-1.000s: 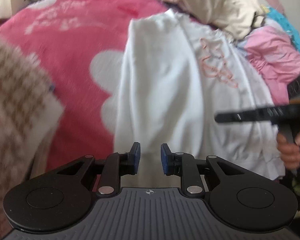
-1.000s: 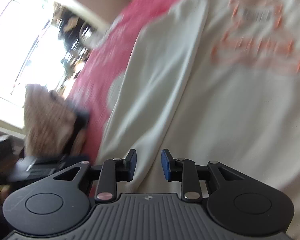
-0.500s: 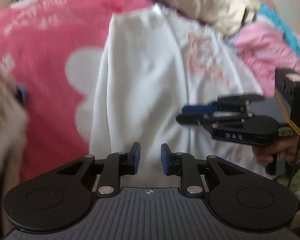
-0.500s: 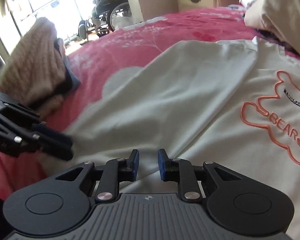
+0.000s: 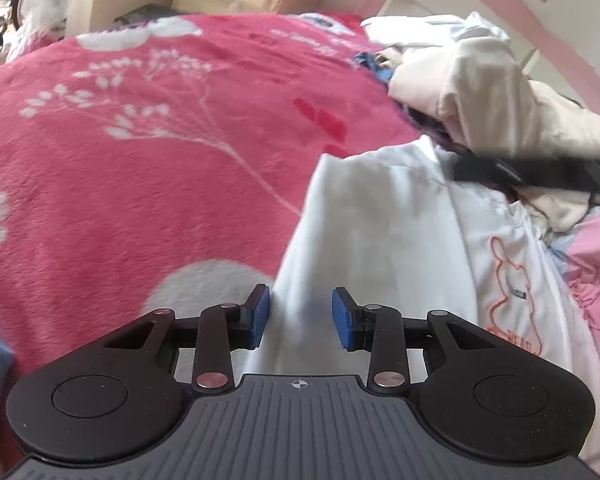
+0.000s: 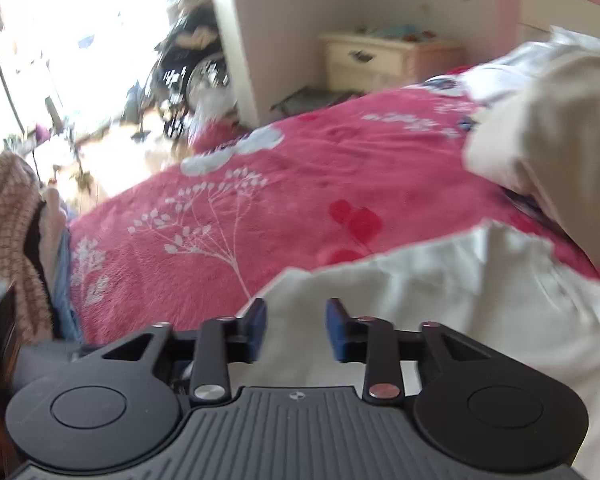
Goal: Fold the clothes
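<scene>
A white T-shirt (image 5: 384, 240) with an orange bear outline lies flat on the pink floral blanket (image 5: 148, 152). My left gripper (image 5: 300, 318) hovers low over the shirt's left edge. Its jaws are opening, with cloth under the gap and neither pad pressing on it. My right gripper (image 6: 296, 328) is above the shirt (image 6: 460, 308) near its upper edge. Its jaws are also opening, with nothing pinched. In the left wrist view the right gripper (image 5: 520, 172) shows as a blurred black bar over the collar area.
A heap of cream and white clothes (image 5: 492, 92) sits past the shirt, with a pink garment (image 5: 592, 272) to its right. A beige checked knit stack (image 6: 8, 216) lies at the blanket's left end. A nightstand (image 6: 364, 60) and a wheelchair (image 6: 192, 68) stand beyond the bed.
Both grippers have slid along the shirt, and each pair of jaws stands wider apart. The right view has swung from the bear print to the shirt's upper edge and the blanket.
</scene>
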Demonstrator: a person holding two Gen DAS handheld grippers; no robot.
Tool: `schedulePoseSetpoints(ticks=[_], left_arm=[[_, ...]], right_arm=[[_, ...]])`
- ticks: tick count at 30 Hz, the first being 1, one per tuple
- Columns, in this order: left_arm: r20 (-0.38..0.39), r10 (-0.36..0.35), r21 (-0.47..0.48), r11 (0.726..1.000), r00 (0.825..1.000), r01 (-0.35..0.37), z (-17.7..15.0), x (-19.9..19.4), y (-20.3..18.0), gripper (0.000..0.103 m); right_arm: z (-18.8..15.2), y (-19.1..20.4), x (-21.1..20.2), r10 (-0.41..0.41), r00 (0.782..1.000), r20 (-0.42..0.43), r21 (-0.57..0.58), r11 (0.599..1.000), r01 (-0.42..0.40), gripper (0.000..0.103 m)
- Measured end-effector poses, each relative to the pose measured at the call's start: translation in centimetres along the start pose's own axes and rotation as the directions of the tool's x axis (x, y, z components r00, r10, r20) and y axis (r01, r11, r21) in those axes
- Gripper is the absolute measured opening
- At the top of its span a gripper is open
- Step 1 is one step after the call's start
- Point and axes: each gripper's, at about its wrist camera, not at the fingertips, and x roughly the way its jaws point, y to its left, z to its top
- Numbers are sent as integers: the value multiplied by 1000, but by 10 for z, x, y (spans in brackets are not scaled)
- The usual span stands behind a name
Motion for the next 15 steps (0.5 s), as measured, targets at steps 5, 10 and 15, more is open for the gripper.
schedulePoseSetpoints(ticks=[5, 10, 15], left_arm=[[55, -75, -15, 997, 996, 76, -10, -2, 4, 34], [94, -135, 5, 991, 986, 135, -13, -8, 12, 34], [118, -188, -96, 975, 975, 200, -3, -18, 35, 34]], right_arm=[[23, 23, 67, -23, 993, -116, -91, 996, 12, 49], [8, 22, 96, -67, 974, -215, -106, 993, 45, 23], [-3, 4, 73, -28, 986, -163, -12, 1000, 27, 3]])
